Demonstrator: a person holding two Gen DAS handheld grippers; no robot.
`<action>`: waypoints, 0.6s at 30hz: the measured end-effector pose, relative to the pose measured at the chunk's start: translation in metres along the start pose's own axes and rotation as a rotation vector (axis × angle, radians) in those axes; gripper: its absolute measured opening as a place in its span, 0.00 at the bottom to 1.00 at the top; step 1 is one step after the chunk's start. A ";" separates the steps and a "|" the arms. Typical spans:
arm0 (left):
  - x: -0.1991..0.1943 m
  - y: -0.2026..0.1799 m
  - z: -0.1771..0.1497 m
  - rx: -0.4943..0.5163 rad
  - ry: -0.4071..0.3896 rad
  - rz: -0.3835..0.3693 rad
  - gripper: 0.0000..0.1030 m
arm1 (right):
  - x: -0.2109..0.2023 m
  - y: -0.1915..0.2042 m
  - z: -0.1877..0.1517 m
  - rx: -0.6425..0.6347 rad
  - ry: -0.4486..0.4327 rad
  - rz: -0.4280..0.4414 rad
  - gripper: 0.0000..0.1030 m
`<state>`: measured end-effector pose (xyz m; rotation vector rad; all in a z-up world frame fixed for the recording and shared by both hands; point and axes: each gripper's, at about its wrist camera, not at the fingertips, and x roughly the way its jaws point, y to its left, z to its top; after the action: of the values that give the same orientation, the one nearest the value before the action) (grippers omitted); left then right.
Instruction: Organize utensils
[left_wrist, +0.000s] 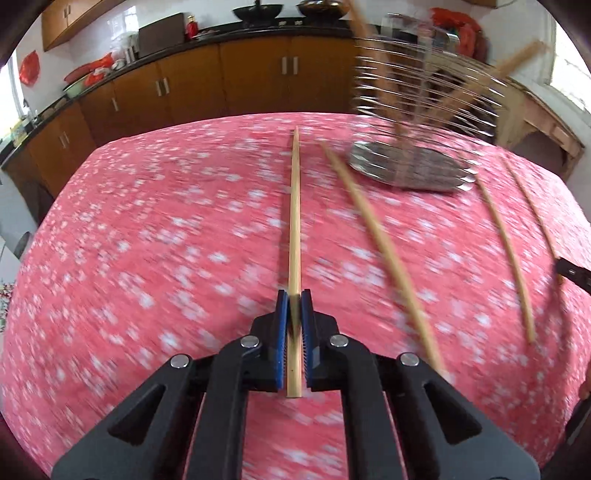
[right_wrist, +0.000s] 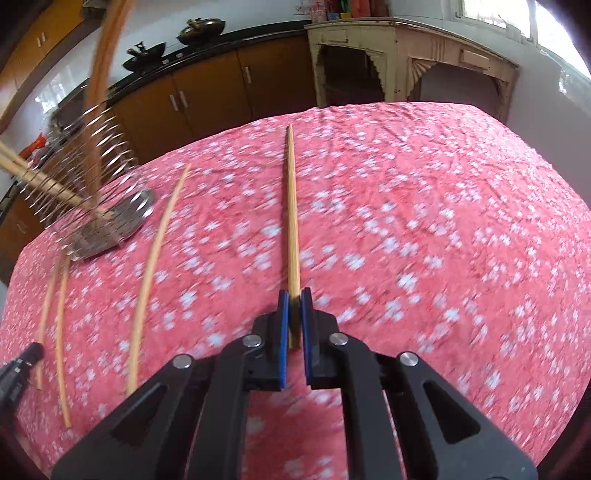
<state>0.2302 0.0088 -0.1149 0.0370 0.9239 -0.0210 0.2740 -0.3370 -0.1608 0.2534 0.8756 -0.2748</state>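
My left gripper (left_wrist: 294, 295) is shut on a pale wooden chopstick (left_wrist: 294, 206) that points straight ahead above the red floral tablecloth (left_wrist: 147, 240). My right gripper (right_wrist: 294, 295) is shut on another chopstick (right_wrist: 291, 206), also pointing ahead. A wire utensil holder (left_wrist: 417, 110) with several chopsticks in it stands at the far right in the left wrist view and at the far left in the right wrist view (right_wrist: 92, 206). Three loose chopsticks (left_wrist: 384, 251) lie on the cloth near it; they also show in the right wrist view (right_wrist: 153, 269).
Brown kitchen cabinets (left_wrist: 229, 74) with a dark counter and woks run behind the table. An old cream cupboard (right_wrist: 406, 62) stands at the back right. The tip of the other gripper (right_wrist: 18, 369) shows at the lower left of the right wrist view.
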 end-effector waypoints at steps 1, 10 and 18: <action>0.003 0.007 0.004 0.008 0.001 0.006 0.07 | 0.003 -0.004 0.004 0.002 -0.005 -0.019 0.08; 0.008 0.026 0.005 0.024 -0.049 -0.015 0.12 | 0.011 -0.028 0.014 0.007 -0.045 -0.088 0.08; 0.010 0.036 0.003 -0.037 -0.038 0.000 0.59 | 0.010 -0.030 0.010 0.016 -0.045 -0.078 0.08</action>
<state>0.2402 0.0450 -0.1206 0.0022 0.8856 -0.0051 0.2776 -0.3702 -0.1656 0.2278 0.8398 -0.3588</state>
